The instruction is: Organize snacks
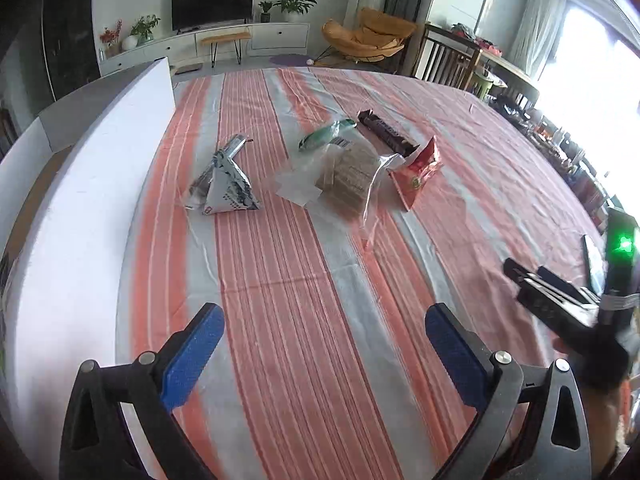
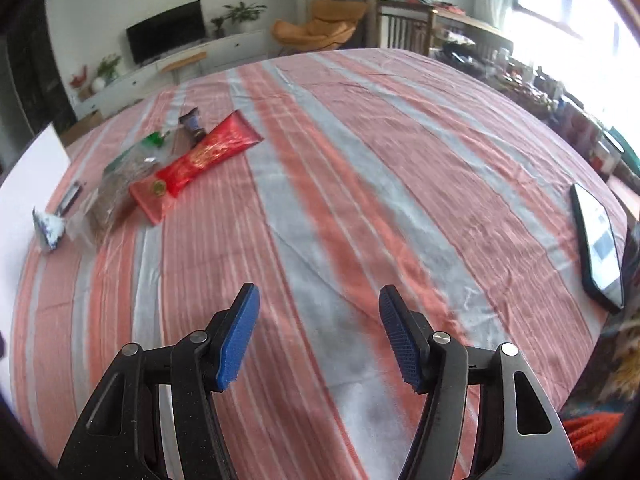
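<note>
Two hand-held grippers are hovering over a table draped in a pink-and-grey striped cloth (image 1: 304,280), with a handful of snacks lying further up the frame, well apart from both tools. In the left wrist view, the left gripper (image 1: 324,344) is sitting at the bottom of the frame with its blue pads spread wide and nothing between them but bare cloth. The right gripper (image 2: 320,336) is filling the bottom of the right wrist view, its jaws likewise released and holding nothing, though set somewhat narrower.

The snacks are clustering in the middle of the left wrist view. A silver-and-blue packet (image 1: 226,184) is standing like a small tent at left centre. Just right of it, a clear bag of brown biscuits (image 1: 348,172) is lying flat, with a green packet (image 1: 326,134) touching its upper edge. A dark wrapped bar (image 1: 386,132) is lying at an angle above and to the right, and a red packet (image 1: 418,174) is leaning beside the clear bag's right side. In the right wrist view the same group is appearing at upper left, blurred.

A white box wall (image 1: 100,184) is curving along the left edge of the left wrist view. A phone (image 2: 598,244) with its screen lit is lying on the cloth at the right edge of the right wrist view. A television (image 1: 212,4) and an orange chair (image 1: 364,38) are showing in the room beyond the table.
</note>
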`<state>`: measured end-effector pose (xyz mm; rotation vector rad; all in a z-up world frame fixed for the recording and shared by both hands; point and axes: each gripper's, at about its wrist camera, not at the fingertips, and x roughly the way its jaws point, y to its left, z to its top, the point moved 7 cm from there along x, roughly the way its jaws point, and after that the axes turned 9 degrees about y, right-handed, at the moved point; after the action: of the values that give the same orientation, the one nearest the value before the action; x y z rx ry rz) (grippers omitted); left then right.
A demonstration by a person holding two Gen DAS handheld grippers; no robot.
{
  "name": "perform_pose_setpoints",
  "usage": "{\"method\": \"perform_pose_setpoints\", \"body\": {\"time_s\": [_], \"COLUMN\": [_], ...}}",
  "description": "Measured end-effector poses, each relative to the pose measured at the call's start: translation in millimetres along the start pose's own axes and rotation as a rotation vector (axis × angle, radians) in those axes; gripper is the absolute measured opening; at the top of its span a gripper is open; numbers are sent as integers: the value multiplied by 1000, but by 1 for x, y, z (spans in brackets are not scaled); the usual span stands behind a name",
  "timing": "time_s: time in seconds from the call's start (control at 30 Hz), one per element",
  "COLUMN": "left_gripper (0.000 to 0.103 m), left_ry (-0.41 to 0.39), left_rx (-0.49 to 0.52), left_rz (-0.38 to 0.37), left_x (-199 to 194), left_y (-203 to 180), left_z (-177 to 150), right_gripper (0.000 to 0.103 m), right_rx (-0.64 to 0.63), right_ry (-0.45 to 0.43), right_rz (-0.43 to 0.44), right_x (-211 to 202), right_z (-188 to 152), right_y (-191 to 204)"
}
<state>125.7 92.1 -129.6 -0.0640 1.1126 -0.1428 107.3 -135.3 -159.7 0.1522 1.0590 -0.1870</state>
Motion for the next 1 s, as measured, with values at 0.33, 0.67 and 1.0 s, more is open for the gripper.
{"method": "perform_pose_setpoints", "body": {"time_s": [0.33,0.67,1.0], "left_gripper": [101,103,103], "left_ry": [7,-1,-1], "left_rx": [-23,-37,-37], "left_rz": [152,148,149], "left_x": [62,61,61], "left_y": [14,15,15], "left_z": [10,7,7], "right_gripper": [73,76,77], "right_rx": [-5,-13,-14], "right_ry": [9,7,6], "right_rz": [-8,-18,-18], "right_x": [1,0,0], "right_z": [-8,-12,-12], "right_y": [-1,1,1]}}
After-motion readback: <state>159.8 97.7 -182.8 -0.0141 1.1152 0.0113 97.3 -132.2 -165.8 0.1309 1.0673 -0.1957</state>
